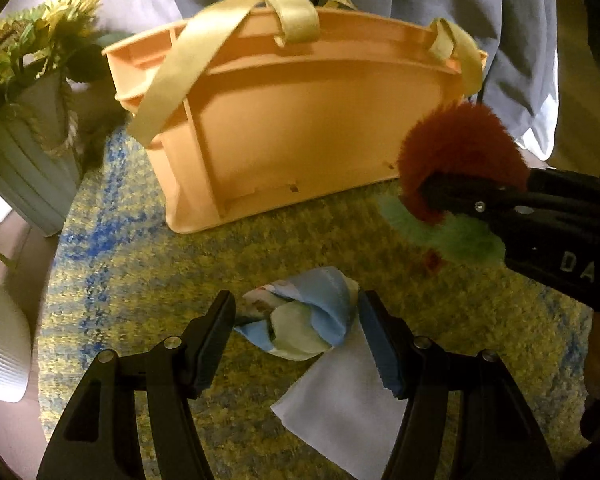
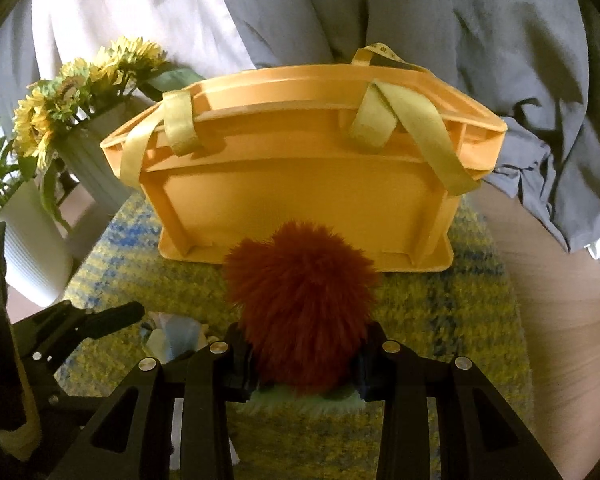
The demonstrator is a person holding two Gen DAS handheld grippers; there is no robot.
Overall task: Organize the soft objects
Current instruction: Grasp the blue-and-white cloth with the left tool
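One fluffy rust-red pompom [image 2: 300, 304], green-fringed.

Left hand-held gripper [image 1: 298, 334]: matte black, two angular arms with cut-out slots, round silver screws at pivots. Fingers [image 1: 214, 340] wedge-shaped, dark, ribbed inner faces; right-side pad shows blue.

Right hand-held gripper [image 2: 302, 364]: same black build, four silver screw heads across linkage, slotted arms, dark blue ribbed pads. From left camera its side carries white letters "DAS", rest cut off at frame edge, plus small silver screws.

No hand or sleeve clearly visible.
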